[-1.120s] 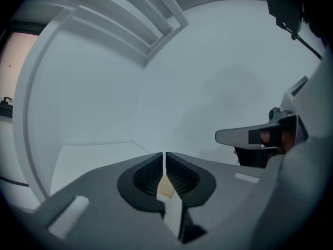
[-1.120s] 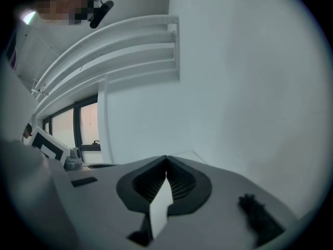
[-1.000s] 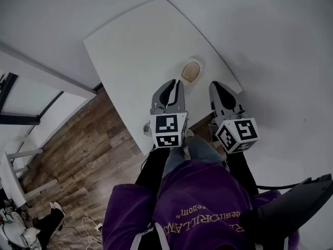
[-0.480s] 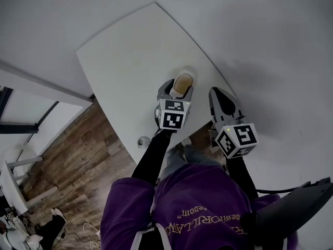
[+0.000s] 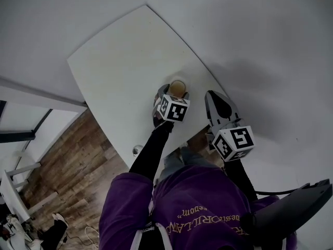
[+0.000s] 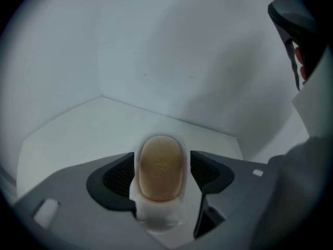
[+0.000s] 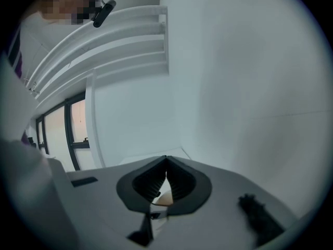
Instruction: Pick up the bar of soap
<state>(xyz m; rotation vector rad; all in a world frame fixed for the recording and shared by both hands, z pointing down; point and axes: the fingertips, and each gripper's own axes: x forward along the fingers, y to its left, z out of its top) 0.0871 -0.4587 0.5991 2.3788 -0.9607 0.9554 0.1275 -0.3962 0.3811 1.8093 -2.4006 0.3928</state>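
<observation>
Near the right edge of the white flat-topped counter (image 5: 117, 69), toward its near right corner, lies the tan oval bar of soap (image 6: 161, 166). It rests in a shallow white soap dish (image 6: 156, 219), whose pale rim shows all round it.

The left gripper (image 6: 162, 158) reaches over the counter's near edge and stands directly over the dish. Its jaws are spread, with one dark ribbed pad on each side of the soap. The pads are just beside the dish's rim. The pad on the right shows a thin gap, and at the pad on the left I cannot tell whether it touches. The soap is not pinched; it lies flat in the dish on the counter. In the head view the left gripper's marker cube (image 5: 173, 109) covers the near end of the dish.

The right gripper (image 7: 166, 160) hangs by the near right corner of the counter, apart from the soap. Its jaws are pressed together at the tips, and nothing is held between them. Its marker cube (image 5: 234, 142) sits closer to the person than the left one.

The person's purple sweater (image 5: 197, 202) fills the bottom of the head view. Brown wooden floor boards (image 5: 67, 150) show off the counter's near left edge.
</observation>
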